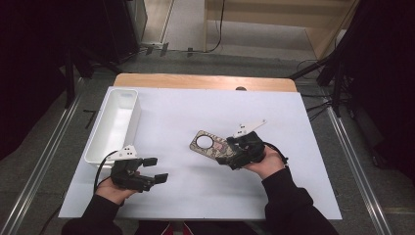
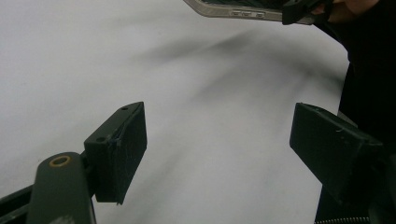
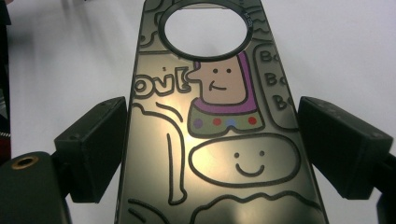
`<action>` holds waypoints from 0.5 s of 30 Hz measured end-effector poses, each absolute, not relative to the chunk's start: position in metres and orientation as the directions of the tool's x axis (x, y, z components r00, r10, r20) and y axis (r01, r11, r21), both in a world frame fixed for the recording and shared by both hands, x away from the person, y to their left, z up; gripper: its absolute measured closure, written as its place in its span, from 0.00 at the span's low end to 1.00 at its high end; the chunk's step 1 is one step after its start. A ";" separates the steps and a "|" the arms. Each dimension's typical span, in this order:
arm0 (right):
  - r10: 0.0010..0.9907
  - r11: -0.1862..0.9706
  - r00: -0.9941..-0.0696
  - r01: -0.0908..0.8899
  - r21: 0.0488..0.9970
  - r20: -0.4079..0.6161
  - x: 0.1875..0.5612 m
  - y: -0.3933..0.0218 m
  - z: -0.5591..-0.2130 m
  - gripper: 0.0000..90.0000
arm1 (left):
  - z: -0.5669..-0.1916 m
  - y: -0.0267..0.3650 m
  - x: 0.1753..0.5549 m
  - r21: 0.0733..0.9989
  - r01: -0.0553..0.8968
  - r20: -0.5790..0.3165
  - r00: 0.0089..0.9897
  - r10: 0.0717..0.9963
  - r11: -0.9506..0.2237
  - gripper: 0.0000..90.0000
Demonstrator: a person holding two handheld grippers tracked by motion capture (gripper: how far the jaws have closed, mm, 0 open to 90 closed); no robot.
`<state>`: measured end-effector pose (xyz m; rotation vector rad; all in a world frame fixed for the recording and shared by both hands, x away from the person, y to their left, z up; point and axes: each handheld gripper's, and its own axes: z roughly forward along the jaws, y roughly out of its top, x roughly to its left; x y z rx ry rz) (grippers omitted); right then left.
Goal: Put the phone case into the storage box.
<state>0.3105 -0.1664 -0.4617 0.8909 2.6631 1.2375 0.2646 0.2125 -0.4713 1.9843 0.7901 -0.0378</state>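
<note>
The right hand-held gripper (image 1: 230,155) pinches a phone case (image 1: 208,145) by its two long edges, at about four o'clock from the tabletop's (image 1: 195,107) middle. In the right gripper view the case (image 3: 219,135) runs up between the pads (image 3: 100,144); its cartoon drawings are clear, but its near end is cut off at the bottom and the camera ring is clipped at the top. The left hand-held gripper (image 1: 157,169) sits at seven o'clock, jaws spread with nothing between them. The left gripper view catches just a sliver of the case's edge (image 2: 233,11). A white tray (image 1: 105,142) lies at nine o'clock.
</note>
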 end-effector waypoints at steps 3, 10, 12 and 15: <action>0.536 0.505 -0.827 0.476 0.720 0.171 0.306 -0.167 -0.461 0.12 | -0.470 0.211 0.265 0.772 0.545 -0.336 0.786 0.519 -0.326 0.21; 0.541 0.515 -0.830 0.455 0.726 0.136 0.294 -0.169 -0.460 0.12 | -0.464 0.206 0.266 0.754 0.578 -0.365 0.763 0.533 -0.311 0.21; 0.543 0.513 -0.829 0.452 0.729 0.132 0.290 -0.170 -0.459 0.12 | -0.462 0.204 0.267 0.751 0.584 -0.371 0.759 0.535 -0.308 0.21; 0.547 0.506 -0.827 0.451 0.735 0.131 0.285 -0.172 -0.458 0.12 | -0.458 0.202 0.268 0.744 0.596 -0.392 0.755 0.525 -0.302 0.21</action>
